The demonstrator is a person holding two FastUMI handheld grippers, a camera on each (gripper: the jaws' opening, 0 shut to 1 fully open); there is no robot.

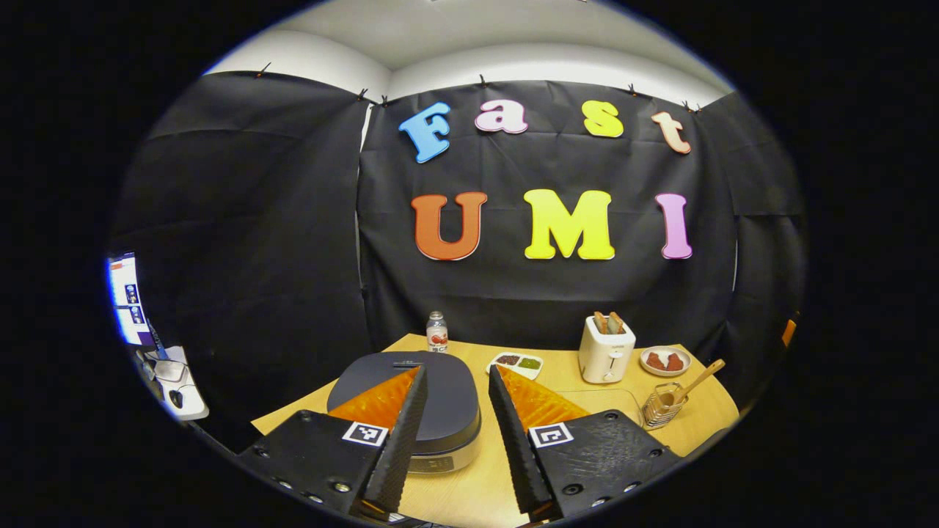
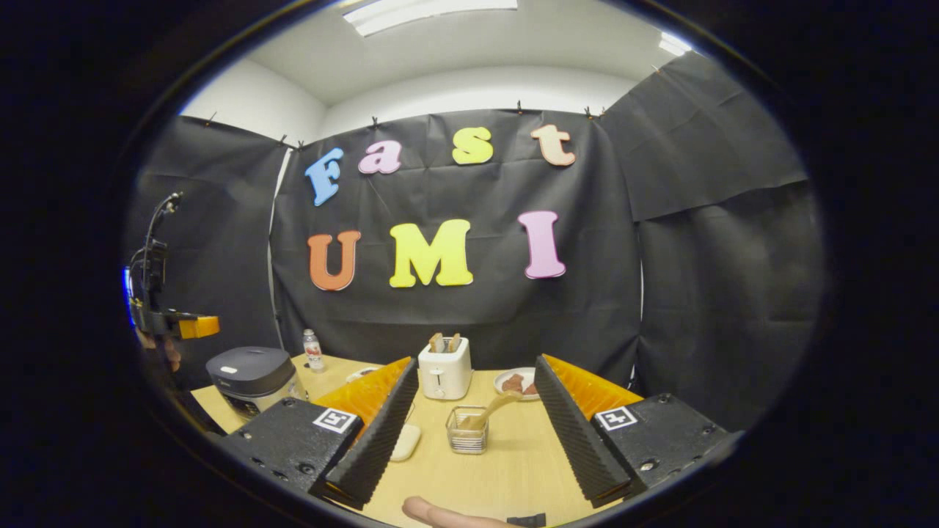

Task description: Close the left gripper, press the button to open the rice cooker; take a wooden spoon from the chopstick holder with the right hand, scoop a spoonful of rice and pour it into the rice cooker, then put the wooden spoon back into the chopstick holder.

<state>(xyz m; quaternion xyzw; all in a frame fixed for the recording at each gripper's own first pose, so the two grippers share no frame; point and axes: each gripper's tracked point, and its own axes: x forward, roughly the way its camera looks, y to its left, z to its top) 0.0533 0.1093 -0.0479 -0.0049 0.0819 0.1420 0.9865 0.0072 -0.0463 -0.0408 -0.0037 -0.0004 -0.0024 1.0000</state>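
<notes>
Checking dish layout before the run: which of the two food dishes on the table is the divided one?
The white rectangular tray between the bottle and toaster; it has separate compartments, unlike the round plate right of the toaster.

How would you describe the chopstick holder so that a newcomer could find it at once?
Start at the white toaster at the back of the wooden table. Just in front of it stands the chopstick holder, a small wire basket. Unlike its neighbours, it has a wooden spoon leaning out of it.

Wooden spoon [image 2: 490, 409] in chopstick holder [image 2: 466, 431]
</notes>
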